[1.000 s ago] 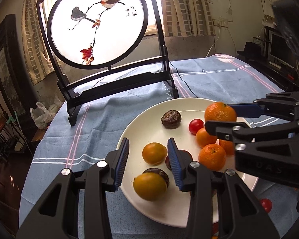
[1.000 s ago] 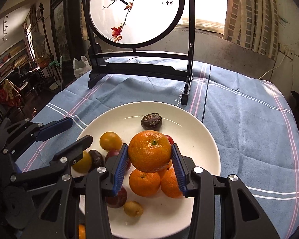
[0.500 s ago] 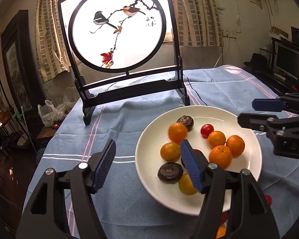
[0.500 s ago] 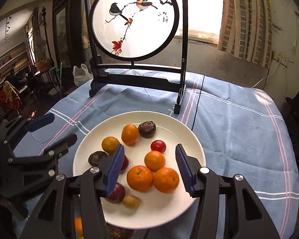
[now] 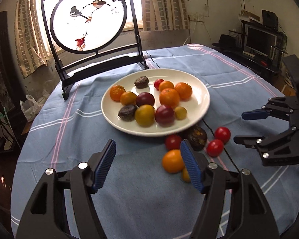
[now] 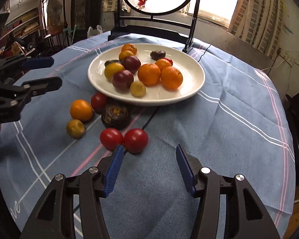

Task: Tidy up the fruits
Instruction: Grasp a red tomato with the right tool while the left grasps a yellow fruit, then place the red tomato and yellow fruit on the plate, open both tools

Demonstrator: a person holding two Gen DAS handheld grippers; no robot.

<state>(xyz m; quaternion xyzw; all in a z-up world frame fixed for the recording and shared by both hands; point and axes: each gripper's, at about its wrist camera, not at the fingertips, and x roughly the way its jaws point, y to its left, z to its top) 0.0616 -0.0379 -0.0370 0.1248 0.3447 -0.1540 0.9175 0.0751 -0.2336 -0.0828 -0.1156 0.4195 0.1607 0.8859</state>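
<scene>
Bench: round bench under a blue cloth with white and pink stripes (image 5: 129, 199), carrying everything below.
Screen: round white painted panel with birds and a red leaf in a black wooden stand (image 5: 88, 20), at the far edge, behind the plate.
Plate: wide white ceramic plate (image 6: 191, 87), mid-bench, holding mandarins, plums, yellow fruit and two dark wrinkled fruits.
Left gripper (image 5: 147, 165): black frame, blue ribbed pads; jaws spread wide, nothing between them, above bare cloth near the loose fruit.
Right gripper (image 6: 148, 171): same build; jaws spread wide, holding nothing, just short of the two tomatoes.
Dark fruit: large dark wrinkled fruit with orange patches (image 6: 115, 116), on the cloth against the plate's near rim.
Loose orange: smooth orange fruit (image 6: 81, 110), left of the dark fruit.
Tomatoes: pair of red cherry tomatoes (image 6: 135, 140), touching; a third red tomato (image 6: 98, 101) beside the rim.
Small fruit: dull yellow dimpled fruit (image 6: 75, 128), nearest the left gripper.
</scene>
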